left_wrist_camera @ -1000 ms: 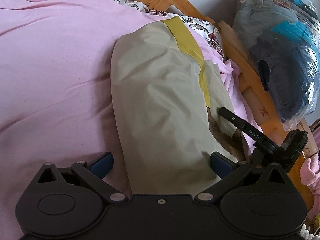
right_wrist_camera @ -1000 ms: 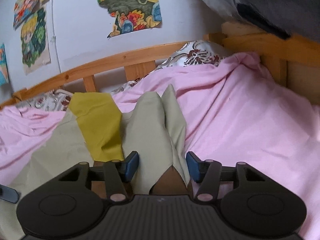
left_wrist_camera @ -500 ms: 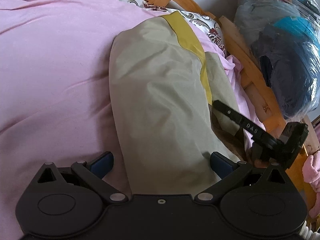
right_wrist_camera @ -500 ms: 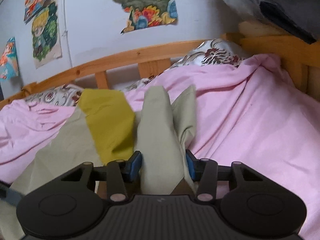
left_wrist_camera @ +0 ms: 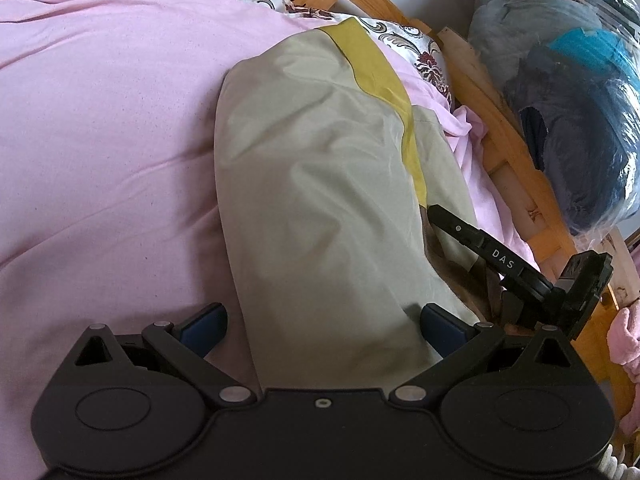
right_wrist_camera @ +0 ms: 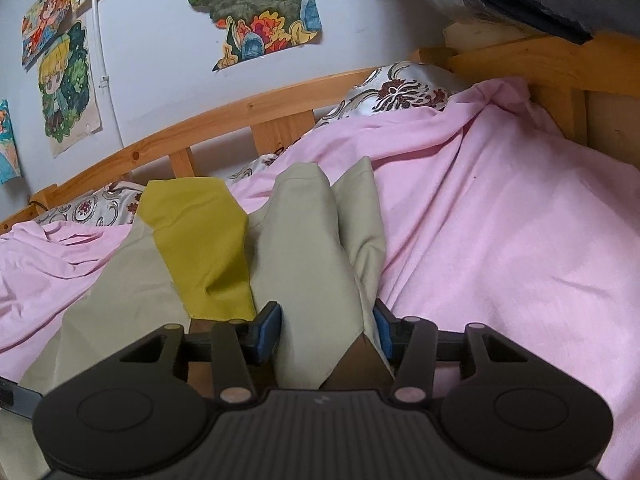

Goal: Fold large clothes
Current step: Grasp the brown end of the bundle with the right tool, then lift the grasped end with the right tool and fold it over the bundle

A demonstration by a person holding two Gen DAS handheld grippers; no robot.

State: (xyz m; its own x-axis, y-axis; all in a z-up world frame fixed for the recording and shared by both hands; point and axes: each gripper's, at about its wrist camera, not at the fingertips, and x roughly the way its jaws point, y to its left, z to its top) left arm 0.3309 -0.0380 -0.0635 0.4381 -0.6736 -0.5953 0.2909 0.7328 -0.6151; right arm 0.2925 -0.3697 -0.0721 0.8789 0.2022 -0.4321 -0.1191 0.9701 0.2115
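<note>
A large pale khaki garment with a mustard yellow band lies folded on the pink bed sheet. My left gripper is open, its blue pads either side of the garment's near end. My right gripper is shut on a bunched fold of the khaki garment, with the yellow band to its left. The right gripper's body also shows in the left wrist view, at the garment's right edge.
A wooden bed rail runs behind the bed, with patterned pillows against it. Posters hang on the wall. A clear plastic bag of dark clothes sits beyond the bed's right rail.
My right gripper's pads have closed in from either side onto the khaki fold and lifted it a little. My left gripper stays open in about the same place.
</note>
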